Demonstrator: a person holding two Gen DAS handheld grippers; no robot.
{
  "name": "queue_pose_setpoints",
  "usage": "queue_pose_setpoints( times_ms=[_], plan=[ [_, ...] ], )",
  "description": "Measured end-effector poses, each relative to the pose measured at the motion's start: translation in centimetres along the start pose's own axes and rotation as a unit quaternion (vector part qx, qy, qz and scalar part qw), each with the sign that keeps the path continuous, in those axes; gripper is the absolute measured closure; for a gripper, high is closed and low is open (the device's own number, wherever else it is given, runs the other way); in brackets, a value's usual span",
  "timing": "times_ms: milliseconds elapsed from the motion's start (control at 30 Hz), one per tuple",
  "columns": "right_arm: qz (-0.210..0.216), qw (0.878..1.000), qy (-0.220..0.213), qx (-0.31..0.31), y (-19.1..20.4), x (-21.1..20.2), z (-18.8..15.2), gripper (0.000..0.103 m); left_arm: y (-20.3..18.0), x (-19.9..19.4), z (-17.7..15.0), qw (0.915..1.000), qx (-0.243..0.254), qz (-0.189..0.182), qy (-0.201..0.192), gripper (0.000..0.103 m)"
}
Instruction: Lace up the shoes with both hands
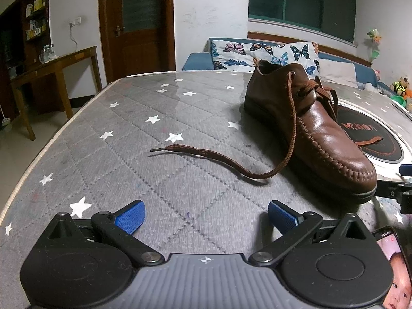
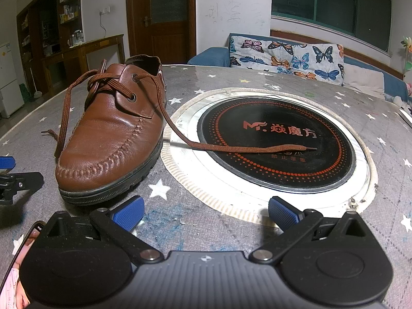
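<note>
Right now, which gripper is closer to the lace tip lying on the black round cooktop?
Right. The right gripper sits just before the cooktop holding that lace tip; the left gripper is beyond the shoe.

Table cover: grey quilted cloth (image 1: 128, 154) with white stars.
Hob: round black induction plate (image 2: 278, 141) with orange dots, set in a white ring.
Phone: lit screen (image 1: 395, 265) at the table's near edge.
Cushion: butterfly print (image 2: 285, 54) on a blue sofa (image 2: 209, 56).
Door: dark wood (image 1: 136, 23), closed.
Side table: wooden (image 1: 51, 69), against the wall.
</note>
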State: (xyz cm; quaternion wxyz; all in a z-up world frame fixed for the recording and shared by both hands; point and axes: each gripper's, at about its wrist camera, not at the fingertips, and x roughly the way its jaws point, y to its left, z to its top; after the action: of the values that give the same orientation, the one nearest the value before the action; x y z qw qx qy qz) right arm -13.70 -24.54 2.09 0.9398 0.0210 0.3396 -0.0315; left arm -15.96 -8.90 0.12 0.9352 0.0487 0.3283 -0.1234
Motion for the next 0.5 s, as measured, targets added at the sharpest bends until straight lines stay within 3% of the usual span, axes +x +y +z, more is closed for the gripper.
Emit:
queue_pose_setpoints(
  times_ms=[500],
  plan=[
    [0.0,1.0,0.0,0.0,-0.03,0.09,0.05,0.0,-0.18,0.6,0.48,1.0,-0.006,0.007,0.002,0.0]
  ],
)
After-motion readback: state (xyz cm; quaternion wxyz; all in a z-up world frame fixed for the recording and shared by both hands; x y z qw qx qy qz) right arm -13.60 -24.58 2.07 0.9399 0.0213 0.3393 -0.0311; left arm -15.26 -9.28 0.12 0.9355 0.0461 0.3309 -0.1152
